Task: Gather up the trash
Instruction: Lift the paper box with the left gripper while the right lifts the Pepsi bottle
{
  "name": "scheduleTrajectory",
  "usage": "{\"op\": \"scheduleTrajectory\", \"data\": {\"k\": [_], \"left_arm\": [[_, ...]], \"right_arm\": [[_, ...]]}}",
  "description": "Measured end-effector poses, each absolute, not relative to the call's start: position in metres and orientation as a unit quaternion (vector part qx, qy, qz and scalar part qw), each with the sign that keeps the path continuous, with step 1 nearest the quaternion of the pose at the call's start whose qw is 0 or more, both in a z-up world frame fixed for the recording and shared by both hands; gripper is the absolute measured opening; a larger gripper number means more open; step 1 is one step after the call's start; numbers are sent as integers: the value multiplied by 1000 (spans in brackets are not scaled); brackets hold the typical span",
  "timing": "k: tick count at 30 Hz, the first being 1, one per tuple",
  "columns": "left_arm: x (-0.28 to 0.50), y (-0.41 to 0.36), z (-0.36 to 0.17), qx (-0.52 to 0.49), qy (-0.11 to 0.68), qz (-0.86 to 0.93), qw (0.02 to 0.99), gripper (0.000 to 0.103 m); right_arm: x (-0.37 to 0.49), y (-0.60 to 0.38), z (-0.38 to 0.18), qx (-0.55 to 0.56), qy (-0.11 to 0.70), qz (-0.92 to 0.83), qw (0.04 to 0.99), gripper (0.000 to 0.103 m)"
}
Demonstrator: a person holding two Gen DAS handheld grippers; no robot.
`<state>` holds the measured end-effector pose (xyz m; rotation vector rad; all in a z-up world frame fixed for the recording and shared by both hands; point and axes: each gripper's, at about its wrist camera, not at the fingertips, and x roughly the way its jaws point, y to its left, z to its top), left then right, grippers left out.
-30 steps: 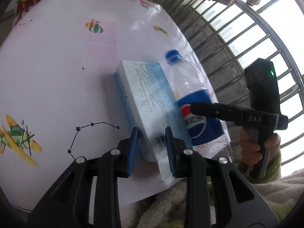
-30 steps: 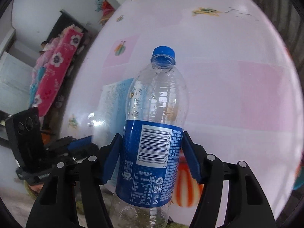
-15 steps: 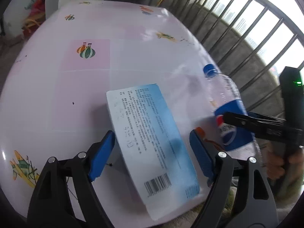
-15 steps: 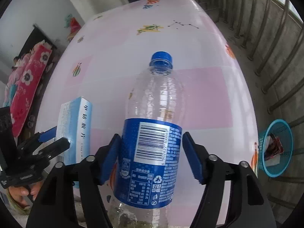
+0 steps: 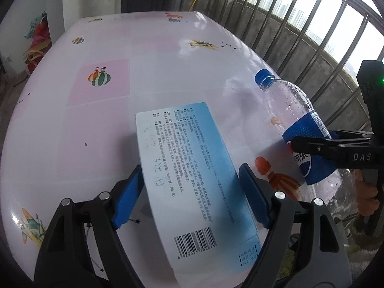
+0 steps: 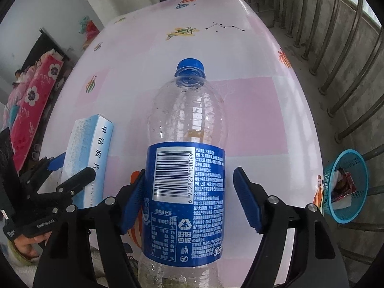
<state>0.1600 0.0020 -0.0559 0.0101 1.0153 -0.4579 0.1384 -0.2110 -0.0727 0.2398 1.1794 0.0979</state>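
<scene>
Since both wrist cameras look steeply down, the nearest things are the tools themselves: the right gripper [image 6: 189,170] has its blue pads set wide, with the bottle [image 6: 187,120] between them. The pad on the left of that view is against the label's edge, while a clear gap shows at the other pad. The bottle is clear plastic and looks empty but for droplets inside. It has a blue label [image 6: 187,204] with a white barcode panel and small print, and a blue cap [image 6: 190,66]. Its long axis runs straight away from the camera, base nearest at the table's near edge and cap pointing toward the far end. The left gripper [image 5: 190,168] is likewise spread wide around the box [image 5: 187,144], its pads just beside the two long edges; whether they touch cannot be told. The box is a flat carton, white fading to light blue, its broad printed face turned up with a barcode at the near end and some handwriting along one side. It seems to lie on the table [image 5: 96,132], long axis pointing away and slanted a little to the left, just left of the bottle. The table has a glossy pink-and-white cover printed with small balloons and planes. Farther off, on the floor at the right by the railing [image 6: 336,48], stands a blue mesh basket [image 6: 352,163] holding crumpled wrappers and paper [image 6: 343,187].
</scene>
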Motion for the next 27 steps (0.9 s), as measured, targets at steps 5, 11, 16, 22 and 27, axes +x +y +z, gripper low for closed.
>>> {"op": "scheduleTrajectory", "data": {"k": [5, 11, 16, 22, 27], "left_arm": [[154, 17, -55, 0, 493, -211, 844, 75], [154, 27, -56, -13, 501, -201, 842, 75], [153, 21, -57, -3, 499, -200, 843, 75], [161, 15, -61, -4, 510, -192, 839, 77], [164, 7, -62, 13, 510, -181, 841, 77]], "right_arm": [[135, -213, -73, 124, 564, 55, 814, 68], [139, -222, -78, 177, 578, 72, 793, 68], [142, -217, -75, 169, 578, 71, 795, 68], [145, -211, -79, 172, 581, 73, 792, 68], [146, -211, -83, 174, 582, 75, 791, 68]]}}
